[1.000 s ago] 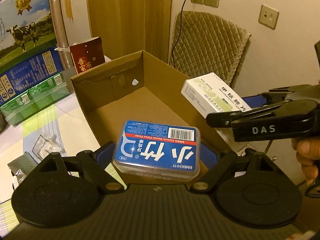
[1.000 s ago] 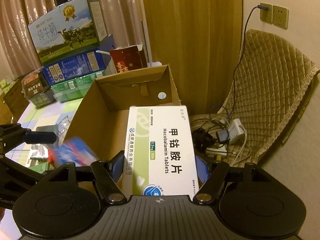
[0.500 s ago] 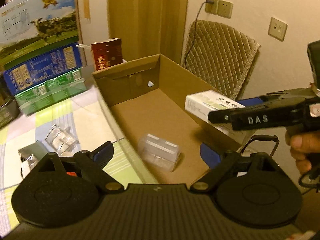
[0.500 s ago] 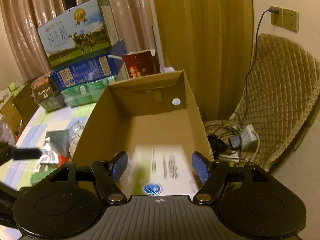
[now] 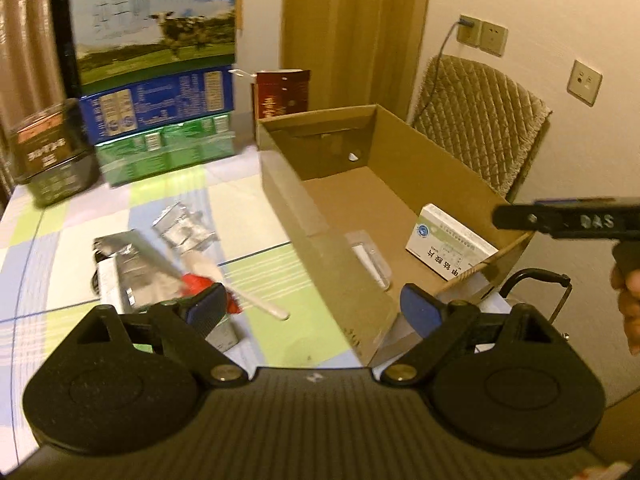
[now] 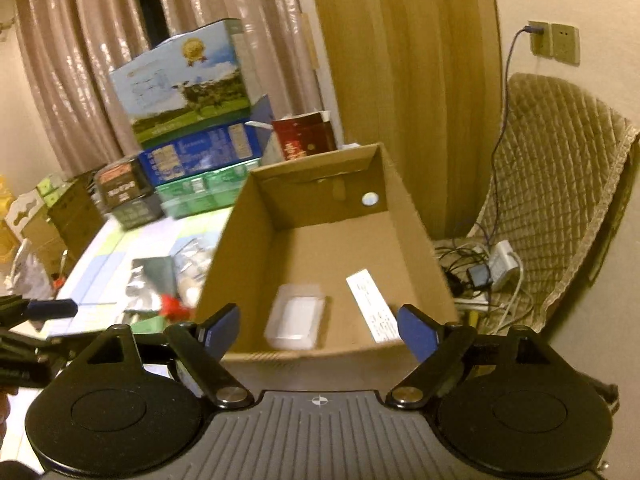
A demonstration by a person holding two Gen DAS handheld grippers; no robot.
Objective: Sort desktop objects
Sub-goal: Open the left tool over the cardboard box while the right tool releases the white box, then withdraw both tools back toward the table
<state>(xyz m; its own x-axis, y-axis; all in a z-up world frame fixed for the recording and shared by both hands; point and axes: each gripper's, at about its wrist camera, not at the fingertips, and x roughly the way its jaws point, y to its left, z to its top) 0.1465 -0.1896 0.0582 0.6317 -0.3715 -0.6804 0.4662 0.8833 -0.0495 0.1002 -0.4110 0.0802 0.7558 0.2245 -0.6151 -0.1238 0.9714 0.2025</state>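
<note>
I see both sets of jaws spread wide and empty. My left gripper (image 5: pixel 314 310) straddles the near left wall of the cardboard box (image 5: pixel 420 160). Beyond my right gripper (image 6: pixel 318 326), on the box floor, the clear floss case (image 6: pixel 296 316) lies beside the white tablet box (image 6: pixel 372 306), which leans at the right wall.

Both boxes lie in the cardboard box (image 5: pixel 420 168)

The white medicine box (image 5: pixel 450 247) and clear plastic case (image 5: pixel 370 258) rest inside; the left hand-held gripper (image 5: pixel 314 310) gapes empty.
</note>
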